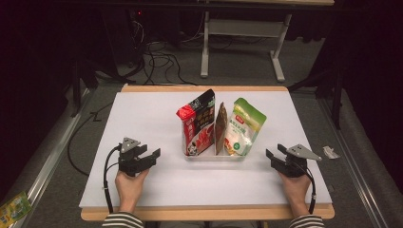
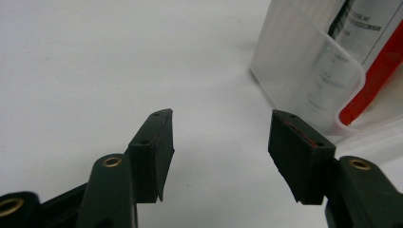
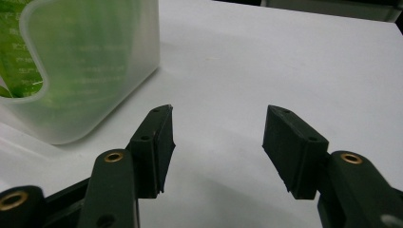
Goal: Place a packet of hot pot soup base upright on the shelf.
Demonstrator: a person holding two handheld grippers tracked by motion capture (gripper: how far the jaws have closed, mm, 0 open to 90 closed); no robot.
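A clear plastic rack [image 1: 212, 155] stands mid-table and holds three upright pouches: a red and black one [image 1: 197, 124], a thin brown one [image 1: 221, 127] and a green and white one [image 1: 243, 127]. My left gripper [image 1: 151, 154] rests on the white board to the rack's left, open, with nothing between its jaws. In the left gripper view the gripper [image 2: 221, 135] faces bare board, with the rack's wall [image 2: 304, 71] at the right. My right gripper [image 1: 274, 155] rests to the rack's right, open and empty. The right gripper view has the gripper [image 3: 217, 135] beside the rack's corner [image 3: 90, 71].
The white board [image 1: 142, 114] covers a wooden table [image 1: 204, 213]. A small wrapper [image 1: 331, 152] lies off the board's right edge. A green packet [image 1: 13, 208] lies on the floor at the lower left. Cables [image 1: 161, 59] and a table frame [image 1: 242, 28] stand beyond the far edge.
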